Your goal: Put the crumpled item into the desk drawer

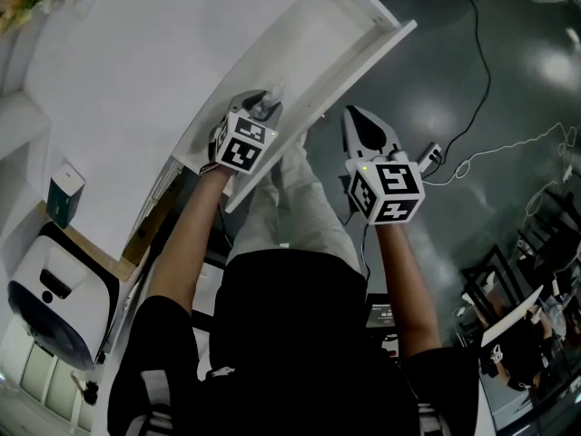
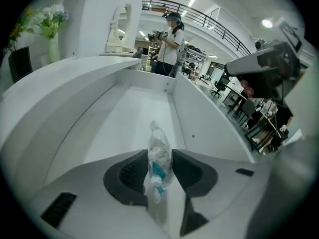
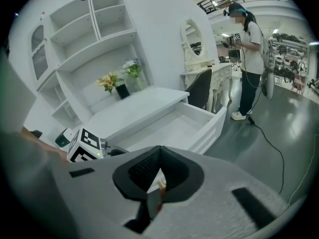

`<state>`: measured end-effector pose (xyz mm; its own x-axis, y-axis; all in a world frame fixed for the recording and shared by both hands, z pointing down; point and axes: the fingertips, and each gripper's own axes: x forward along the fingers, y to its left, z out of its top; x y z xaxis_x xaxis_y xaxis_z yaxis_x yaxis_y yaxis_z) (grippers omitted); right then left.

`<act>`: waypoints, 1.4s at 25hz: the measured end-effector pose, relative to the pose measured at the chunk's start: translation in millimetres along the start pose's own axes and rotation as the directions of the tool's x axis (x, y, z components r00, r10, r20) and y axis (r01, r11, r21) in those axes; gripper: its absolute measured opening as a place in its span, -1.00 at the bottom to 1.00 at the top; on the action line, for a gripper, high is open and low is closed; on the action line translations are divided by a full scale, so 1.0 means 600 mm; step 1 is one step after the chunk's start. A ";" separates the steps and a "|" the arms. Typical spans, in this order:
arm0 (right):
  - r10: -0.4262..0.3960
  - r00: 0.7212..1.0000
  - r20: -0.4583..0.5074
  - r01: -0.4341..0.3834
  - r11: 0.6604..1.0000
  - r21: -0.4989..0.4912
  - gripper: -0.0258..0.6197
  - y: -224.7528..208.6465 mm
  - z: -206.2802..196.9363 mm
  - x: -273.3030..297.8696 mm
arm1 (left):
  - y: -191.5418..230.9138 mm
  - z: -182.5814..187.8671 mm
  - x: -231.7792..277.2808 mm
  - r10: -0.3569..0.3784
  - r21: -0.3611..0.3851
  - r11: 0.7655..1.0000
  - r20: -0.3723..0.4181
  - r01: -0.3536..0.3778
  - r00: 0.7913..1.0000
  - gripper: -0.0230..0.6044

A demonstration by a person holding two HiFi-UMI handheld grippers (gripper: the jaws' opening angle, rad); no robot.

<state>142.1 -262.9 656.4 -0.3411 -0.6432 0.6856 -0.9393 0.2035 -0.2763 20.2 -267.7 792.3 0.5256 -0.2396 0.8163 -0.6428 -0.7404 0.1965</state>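
Note:
The crumpled item is a squashed clear plastic bottle (image 2: pixel 159 151) with a blue label. It stands between the pads of my left gripper (image 2: pixel 160 159), which is shut on it. In the head view that gripper (image 1: pixel 259 109) hangs over the near end of the open white desk drawer (image 1: pixel 363 57), with the bottle (image 1: pixel 270 103) sticking out past its tips. The drawer's bare floor (image 2: pixel 127 116) lies below and ahead. My right gripper (image 1: pixel 368 127) floats to the right of the drawer, over the dark floor. Its jaws meet at the tips (image 3: pixel 159 176) and hold nothing.
The white desk top (image 1: pixel 136 80) runs left of the drawer, with a green box (image 1: pixel 65 193) and a white appliance (image 1: pixel 50 293) at its near end. Flowers (image 3: pixel 122 81) stand at the back. Cables (image 1: pixel 472 148) lie on the floor. A person (image 3: pixel 246 49) stands beyond the drawer.

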 end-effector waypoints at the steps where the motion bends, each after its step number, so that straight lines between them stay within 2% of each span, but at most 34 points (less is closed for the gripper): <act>1: -0.001 1.000 -0.001 0.001 1.000 0.000 -0.93 -0.001 0.000 0.001 | 0.000 0.000 0.002 -0.003 -0.007 1.000 0.000 0.003 1.000 -0.52; 10: -0.003 1.000 -0.004 0.003 1.000 0.002 -0.93 -0.005 -0.002 0.000 | -0.005 -0.012 0.010 -0.009 -0.007 1.000 -0.021 0.009 1.000 -0.17; 16: -0.001 1.000 -0.011 0.001 1.000 0.001 -0.93 -0.004 -0.004 0.002 | -0.010 -0.004 0.006 -0.029 -0.011 1.000 -0.002 0.029 1.000 -0.06; 26: -0.004 1.000 0.002 0.004 1.000 -0.010 -0.93 0.000 0.012 -0.008 | -0.018 0.010 -0.009 -0.050 -0.003 0.999 0.006 0.050 0.999 -0.05; 32: -0.007 1.000 0.016 0.007 1.000 -0.016 -0.93 0.007 0.023 -0.020 | -0.023 0.020 -0.030 -0.055 0.029 0.998 0.009 0.054 0.998 -0.05; 35: -0.007 1.000 0.024 0.008 1.000 -0.021 -0.93 0.014 0.029 -0.028 | -0.023 0.025 -0.042 -0.043 0.033 0.999 0.023 0.042 0.999 -0.14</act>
<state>140.4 -263.0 630.8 -0.3333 -0.6624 0.6710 -0.9425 0.2140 -0.2569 24.3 -260.9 760.8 0.5652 -0.2217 0.7946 -0.6011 -0.7704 0.2126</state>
